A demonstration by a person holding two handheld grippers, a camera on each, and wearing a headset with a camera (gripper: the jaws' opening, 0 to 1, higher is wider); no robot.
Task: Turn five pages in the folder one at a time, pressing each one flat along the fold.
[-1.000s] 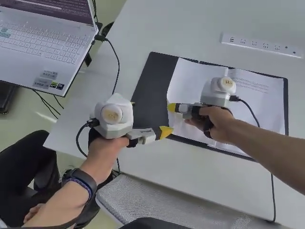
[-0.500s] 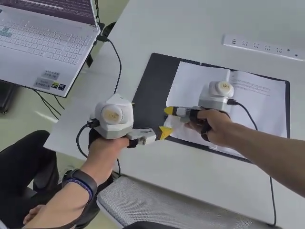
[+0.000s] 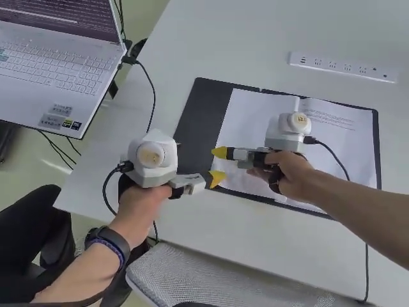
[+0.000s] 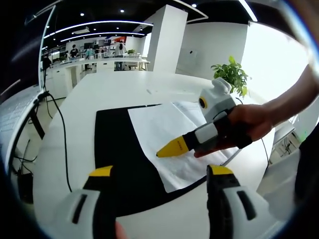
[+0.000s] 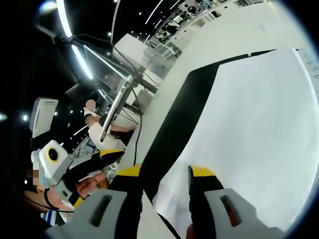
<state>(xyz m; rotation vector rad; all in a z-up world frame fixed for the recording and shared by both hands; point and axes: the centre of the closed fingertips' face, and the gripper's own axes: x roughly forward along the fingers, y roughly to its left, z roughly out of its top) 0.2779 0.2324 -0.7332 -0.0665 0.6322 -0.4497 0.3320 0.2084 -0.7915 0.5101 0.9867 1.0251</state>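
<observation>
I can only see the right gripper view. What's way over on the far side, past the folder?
Observer: In the head view, a white power strip lies beyond the folder.
Operator: Is my other gripper open or closed?
Observer: Open. The left gripper view shows the left gripper with its jaws wide apart, pointing at the folder.
Operator: Is there anything green anywhere?
Observer: Yes. In the left gripper view a leafy green plant stands far behind the right gripper.

White table [image 3: 255, 32]. Open laptop [image 3: 51, 57] at left edge, black cable [image 3: 152, 89] trailing from it. White power strip [image 3: 342, 67] far side. Potted plant [image 4: 232, 74] beyond, possibly on another desk.
</observation>
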